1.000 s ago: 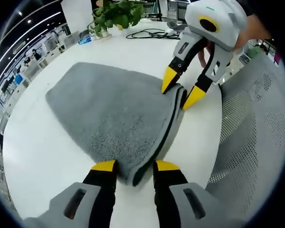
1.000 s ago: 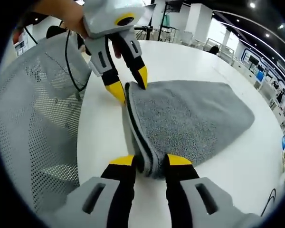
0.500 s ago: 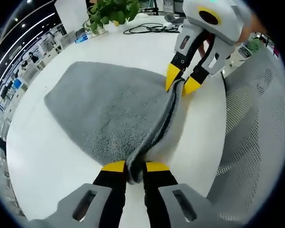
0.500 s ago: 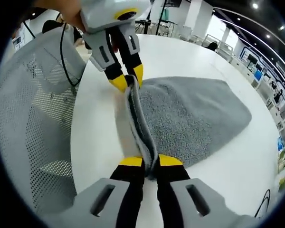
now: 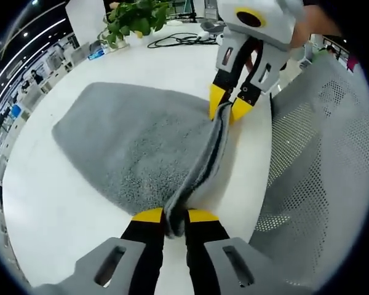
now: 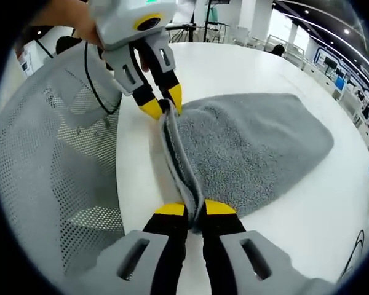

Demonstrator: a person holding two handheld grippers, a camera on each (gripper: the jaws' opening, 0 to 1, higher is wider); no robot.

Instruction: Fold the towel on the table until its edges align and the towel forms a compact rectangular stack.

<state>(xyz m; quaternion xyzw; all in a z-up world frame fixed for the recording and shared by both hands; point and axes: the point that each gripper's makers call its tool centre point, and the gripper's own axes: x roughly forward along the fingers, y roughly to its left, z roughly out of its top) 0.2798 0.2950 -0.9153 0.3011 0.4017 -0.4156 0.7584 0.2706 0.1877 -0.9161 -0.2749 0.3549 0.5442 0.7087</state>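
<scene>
The round white worktop [image 5: 61, 209] [image 6: 332, 203] carried everything. A grey perforated mesh chair back [image 5: 320, 166] [image 6: 43, 166] stood just beside its edge, on the right of the left gripper view and on the left of the right gripper view.

The grey fluffy terry towel [image 5: 135, 147] [image 6: 258, 147] lay on the worktop, folded so that 1 layer rested on another, with a raised ridge of cloth along the edge near the chair. That ridge ran straight between the 2 tools, pulled up off the worktop.

The left hand-held gripper [image 5: 167, 216] [image 6: 162, 106], grey-bodied with black fingers and yellow tips, was clenched on 1 corner of the towel's ridge, its 2 jaws pressed close with cloth bunched between them. In the right gripper view it came in from the upper left, held by a hand [image 6: 67, 15].

The right hand-held gripper [image 6: 195, 209] [image 5: 223, 107], of the same make, gripped the other corner of that edge, jaws likewise pinched tight on the cloth. In the left gripper view it reached down from the top.

At the worktop's far side, in the left gripper view, stood a green leafy potted plant [image 5: 132, 15] and a coiled black cable [image 5: 178, 40].
</scene>
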